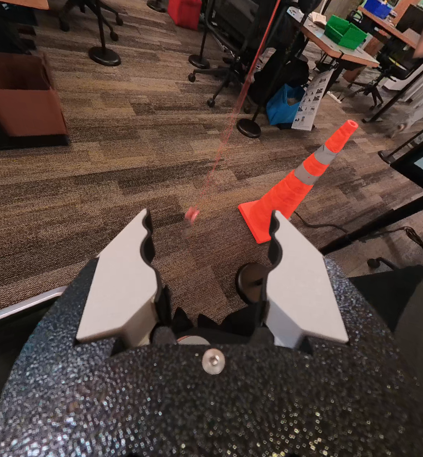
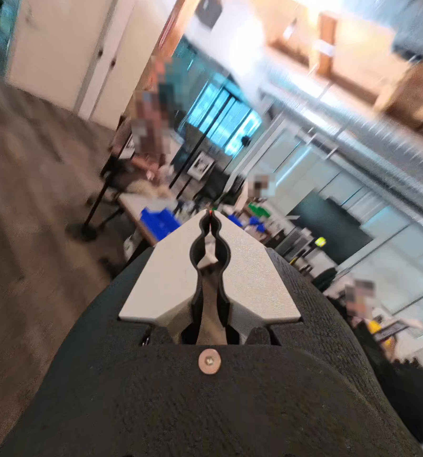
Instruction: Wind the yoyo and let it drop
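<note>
Two risks we log: the yoyo (image 1: 190,221), blurred at 12 o'clock off the gaping, empty left hand-held gripper (image 1: 211,222), may strike the orange cone (image 1: 301,183); the string (image 1: 254,61) may slip from the right hand-held gripper (image 2: 210,217), pinched tight on it.

— Where is the yoyo (image 1: 190,220)?
— It hangs on its string (image 1: 248,76) above the carpet (image 1: 106,197), before the left gripper (image 1: 211,222), between its fingers.
— And the cone (image 1: 294,188)?
— To the right of the yoyo, on the carpet.
</note>
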Demonstrator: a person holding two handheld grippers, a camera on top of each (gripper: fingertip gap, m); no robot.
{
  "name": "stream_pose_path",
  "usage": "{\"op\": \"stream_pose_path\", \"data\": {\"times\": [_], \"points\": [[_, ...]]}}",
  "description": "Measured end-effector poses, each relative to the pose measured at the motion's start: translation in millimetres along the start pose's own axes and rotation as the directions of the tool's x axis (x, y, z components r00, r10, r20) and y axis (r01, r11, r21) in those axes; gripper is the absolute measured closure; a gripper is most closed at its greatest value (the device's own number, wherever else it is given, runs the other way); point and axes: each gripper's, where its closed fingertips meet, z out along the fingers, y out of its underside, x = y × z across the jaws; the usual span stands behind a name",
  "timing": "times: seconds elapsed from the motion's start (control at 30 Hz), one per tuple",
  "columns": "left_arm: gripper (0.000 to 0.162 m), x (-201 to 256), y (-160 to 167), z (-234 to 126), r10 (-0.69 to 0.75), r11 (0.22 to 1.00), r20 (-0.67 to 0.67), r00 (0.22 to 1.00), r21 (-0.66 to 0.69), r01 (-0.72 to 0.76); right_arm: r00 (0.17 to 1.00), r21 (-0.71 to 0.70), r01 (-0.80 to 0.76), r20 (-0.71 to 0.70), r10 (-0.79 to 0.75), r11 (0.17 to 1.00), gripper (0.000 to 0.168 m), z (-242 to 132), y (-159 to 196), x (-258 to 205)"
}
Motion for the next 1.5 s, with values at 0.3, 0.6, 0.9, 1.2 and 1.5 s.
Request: {"op": "stream_pose_path", "data": {"times": [0.3,0.6,0.9,1.2,1.5], "points": [[0.07,-1,-12,-2,0.0,1.0,-0.013,1.0,0.007,0.0,0.995,0.004,0.097,-0.014,-0.097,0.995,0.168,15,-54,26],[0.07,-4,-12,-4,-0.024,1.0,-0.016,1.0,0.01,0.024,0.978,0.091,0.114,-0.183,-0.096,0.989,0.168,36,-89,67],[0.07,2,2,-5,-0.055,0.998,-0.028,0.998,-0.019,0.054,0.999,-0.142,0.05,0.024,-0.048,0.989,0.168,22,30,-32],[0.072,-3,24,-16,-0.113,0.992,-0.011,0.994,-0.051,0.112,0.959,-0.567,-0.129,0.136,0.247,0.813,0.168,-29,313,-224],[0.072,6,12,1,-0.081,0.995,-0.048,0.996,-0.066,0.077,0.998,0.077,0.001,-0.062,0.004,0.997,0.168,-1,-48,33]]}}
